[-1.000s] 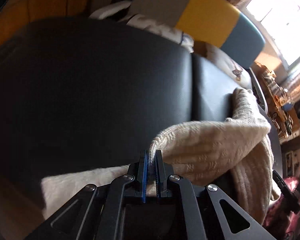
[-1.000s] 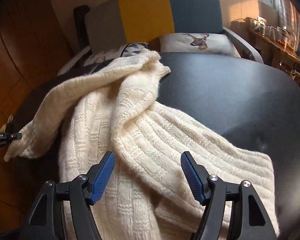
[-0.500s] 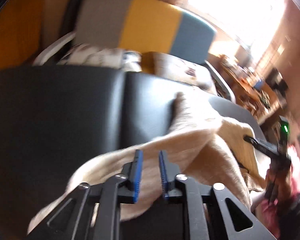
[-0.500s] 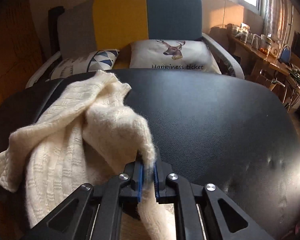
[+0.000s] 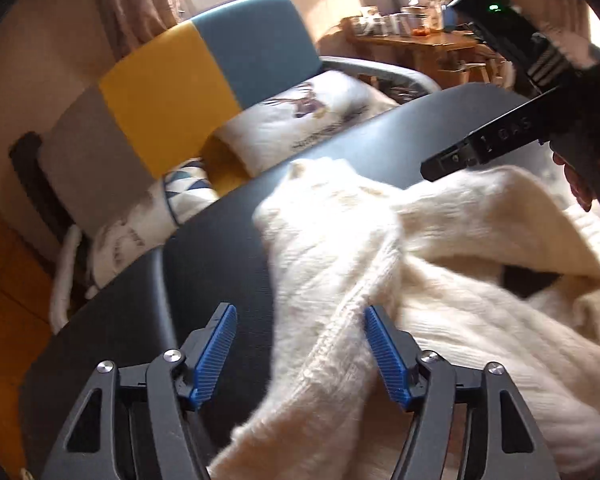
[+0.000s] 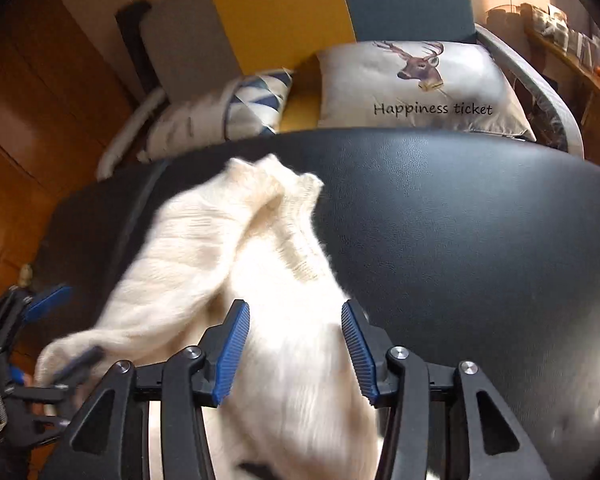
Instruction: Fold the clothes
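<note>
A black padded counter stands before a colour-blocked chair. The cream sweater lies crumpled on it. Left tool and right tool both hang spread, knit between their jaws, ungripped.

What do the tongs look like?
Both tongs, left and right, are black metal frames with silver bolts. Their fingertips wear bright blue ribbed pads. The right one's black handle shows white lettering and a green light.
</note>
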The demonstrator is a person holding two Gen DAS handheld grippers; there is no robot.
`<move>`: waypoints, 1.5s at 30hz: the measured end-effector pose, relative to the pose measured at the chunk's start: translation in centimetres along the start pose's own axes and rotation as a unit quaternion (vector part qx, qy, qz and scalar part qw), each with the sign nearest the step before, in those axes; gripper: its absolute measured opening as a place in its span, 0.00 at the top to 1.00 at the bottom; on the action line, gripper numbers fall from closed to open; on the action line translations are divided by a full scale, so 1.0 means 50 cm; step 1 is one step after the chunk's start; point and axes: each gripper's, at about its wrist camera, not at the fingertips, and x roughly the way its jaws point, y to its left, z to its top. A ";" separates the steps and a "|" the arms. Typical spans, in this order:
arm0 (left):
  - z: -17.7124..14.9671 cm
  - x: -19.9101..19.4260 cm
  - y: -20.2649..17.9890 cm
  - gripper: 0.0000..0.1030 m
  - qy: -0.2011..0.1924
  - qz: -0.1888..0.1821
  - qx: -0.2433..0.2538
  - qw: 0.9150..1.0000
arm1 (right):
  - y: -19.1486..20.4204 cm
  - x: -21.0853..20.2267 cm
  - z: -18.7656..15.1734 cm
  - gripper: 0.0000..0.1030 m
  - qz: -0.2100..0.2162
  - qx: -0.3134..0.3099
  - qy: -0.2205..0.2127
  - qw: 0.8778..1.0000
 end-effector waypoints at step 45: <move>0.004 0.062 0.319 0.82 0.019 -0.111 -0.306 0.945 | -0.024 0.015 0.078 0.80 -0.206 -0.068 -0.059 0.974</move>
